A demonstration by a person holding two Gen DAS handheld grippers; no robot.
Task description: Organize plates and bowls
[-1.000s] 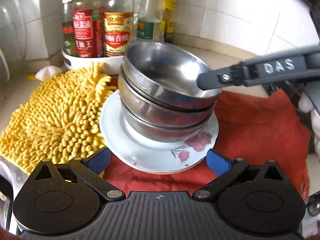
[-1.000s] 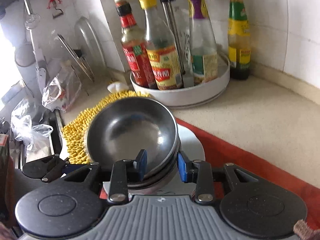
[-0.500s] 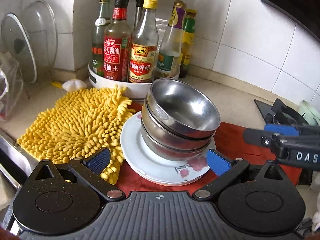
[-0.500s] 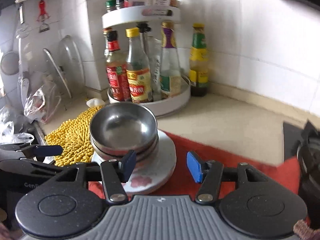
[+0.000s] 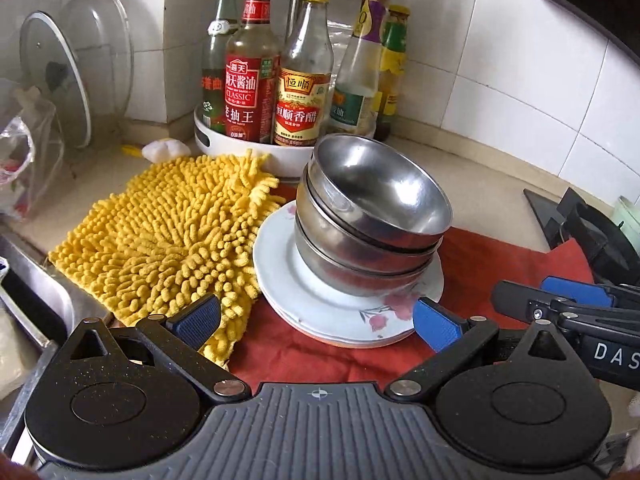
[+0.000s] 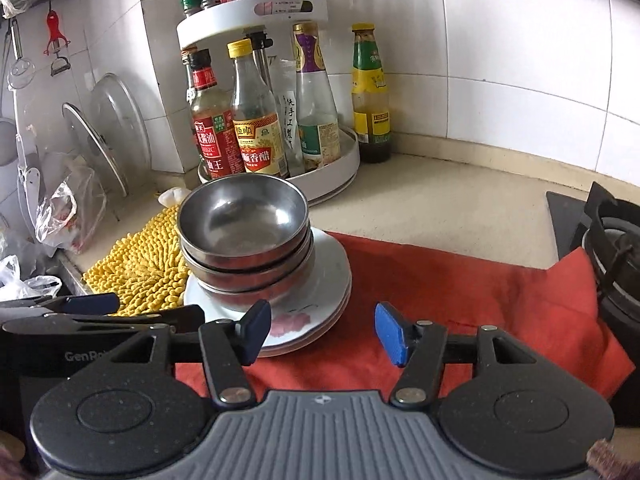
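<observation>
Three steel bowls (image 5: 372, 216) are nested in a stack on white flowered plates (image 5: 288, 292), which lie on a red cloth (image 5: 500, 272). The top bowl sits slightly tilted. My left gripper (image 5: 316, 322) is open and empty, just in front of the plates. My right gripper (image 6: 326, 332) is open and empty, in front of the same stack of bowls (image 6: 244, 240) and plates (image 6: 328, 272). It also shows at the right edge of the left wrist view (image 5: 560, 304).
A yellow chenille mat (image 5: 168, 232) lies left of the plates. A white turntable rack of sauce bottles (image 5: 276, 92) stands behind. Glass pot lids (image 5: 68, 68) lean on the wall at left, above a sink edge (image 5: 36, 292). A gas stove (image 6: 612, 248) is at right.
My right gripper let go of the top bowl, opened and pulled back to the right. Both grippers have drawn back from the stack, and the bowls stay nested on the plates.
</observation>
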